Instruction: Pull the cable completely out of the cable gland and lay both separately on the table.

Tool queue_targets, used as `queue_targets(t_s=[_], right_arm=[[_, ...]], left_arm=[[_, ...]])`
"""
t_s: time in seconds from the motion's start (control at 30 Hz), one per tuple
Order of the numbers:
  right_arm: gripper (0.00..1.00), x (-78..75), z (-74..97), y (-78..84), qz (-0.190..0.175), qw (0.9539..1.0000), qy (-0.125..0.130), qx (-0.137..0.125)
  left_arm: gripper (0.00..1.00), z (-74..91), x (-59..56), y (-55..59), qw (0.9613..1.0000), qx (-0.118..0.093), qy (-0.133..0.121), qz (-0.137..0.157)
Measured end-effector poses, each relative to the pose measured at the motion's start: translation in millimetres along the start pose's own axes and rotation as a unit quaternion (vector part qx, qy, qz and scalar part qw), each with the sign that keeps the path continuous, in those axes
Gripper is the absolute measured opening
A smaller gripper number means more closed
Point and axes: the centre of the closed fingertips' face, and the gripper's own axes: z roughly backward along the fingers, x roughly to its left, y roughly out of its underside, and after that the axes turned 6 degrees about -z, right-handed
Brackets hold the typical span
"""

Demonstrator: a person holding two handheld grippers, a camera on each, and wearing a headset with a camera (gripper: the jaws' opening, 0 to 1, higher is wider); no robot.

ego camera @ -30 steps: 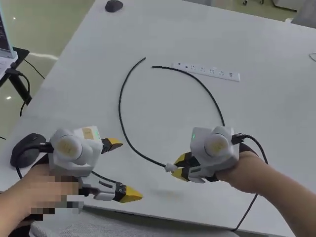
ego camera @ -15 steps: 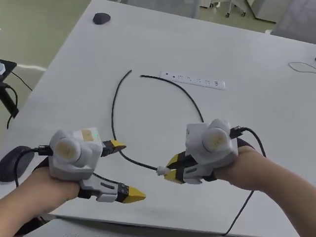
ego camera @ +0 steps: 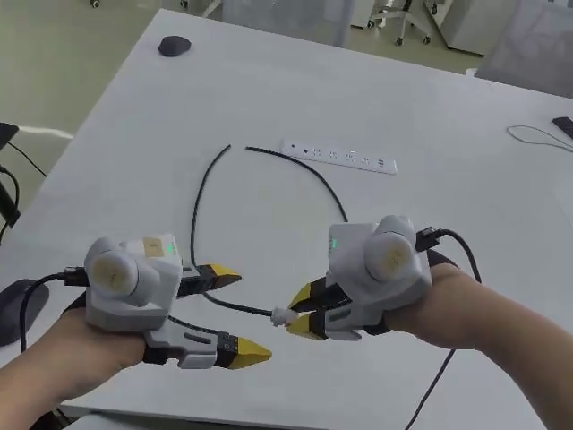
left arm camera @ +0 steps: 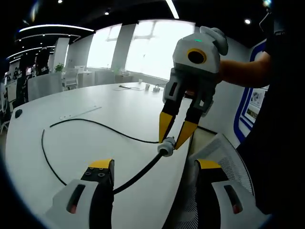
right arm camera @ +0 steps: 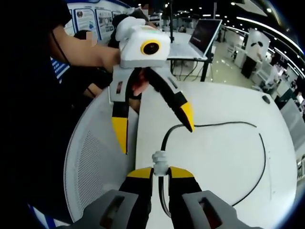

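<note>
cable [ego camera: 192, 228]: one; gland [ego camera: 282, 315]: one, clenched in right hand-held gripper [ego camera: 296, 312]; left hand-held gripper [ego camera: 249, 315] released

The small white cable gland [right arm camera: 160, 161] has its lower half buried between the yellow tips of the right gripper [right arm camera: 161, 174], so how much of the thin black cable [ego camera: 192, 237] sits inside it cannot be told. In the head view the cable's other run slips under that gripper's pale body and is lost. The dark rounded object [ego camera: 174, 44] at the far corner of the pale grey table [ego camera: 430, 98] is too small to name, perhaps a mouse. A black shape [ego camera: 12, 309] is cut by the left edge.
</note>
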Motion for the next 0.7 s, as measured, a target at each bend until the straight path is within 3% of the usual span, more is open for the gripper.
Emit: queue_targets(t_s=[0.13,0.27,0.7], right_arm=[[0.06,2.9,-0.7,-2.0,0.011,0.9999,-0.005,0.002],[0.06,6.4,-1.1,-2.3,0.025,0.9996,-0.012,0.004],[0.06,7.9,0.1,-2.3,0.058,0.9982,-0.014,-0.002]], left_arm=[[0.64,-7.1,-4.5,0.4,0.9998,-0.001,0.013,-0.016],[0.55,-8.3,-7.3,0.8,0.9995,-0.001,0.024,-0.019],[0.29,-11.6,-17.8,-9.1,0.9982,-0.029,0.053,0.003]])
